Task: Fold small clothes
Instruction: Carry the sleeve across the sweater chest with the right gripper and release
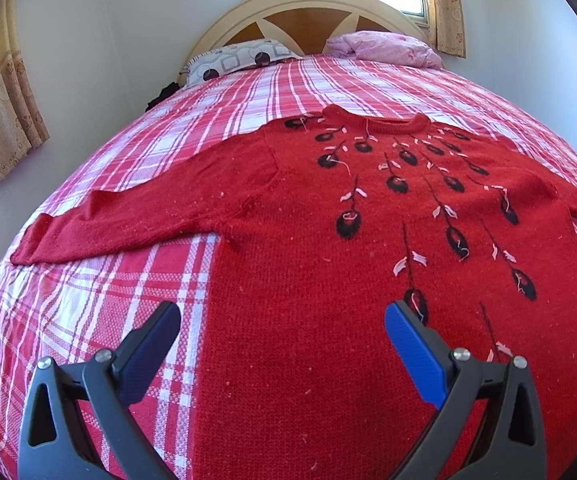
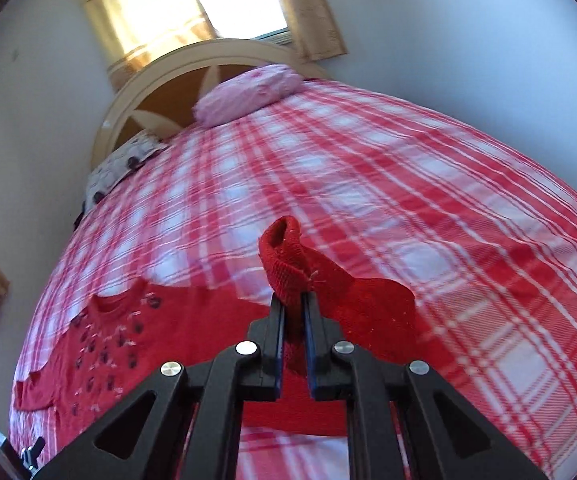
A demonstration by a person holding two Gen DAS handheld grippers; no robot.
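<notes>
Left wrist view shows the red knitted sweater with black embroidered flowers (image 1: 328, 220) spread flat on the red-and-white plaid bedspread (image 1: 108, 300), beneath the left gripper's (image 1: 282, 334) wide-open fingers; no fold is made. The right gripper (image 2: 294, 320) pinches its ribbed cuff (image 2: 284, 256), lifted beyond the fingertips.

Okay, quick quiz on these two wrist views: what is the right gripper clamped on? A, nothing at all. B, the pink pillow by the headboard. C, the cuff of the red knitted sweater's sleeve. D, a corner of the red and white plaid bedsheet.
C: in the right wrist view the right gripper has its jaws shut on the ribbed cuff of the red knitted sweater, lifted above the red and white plaid bedsheet.
</notes>
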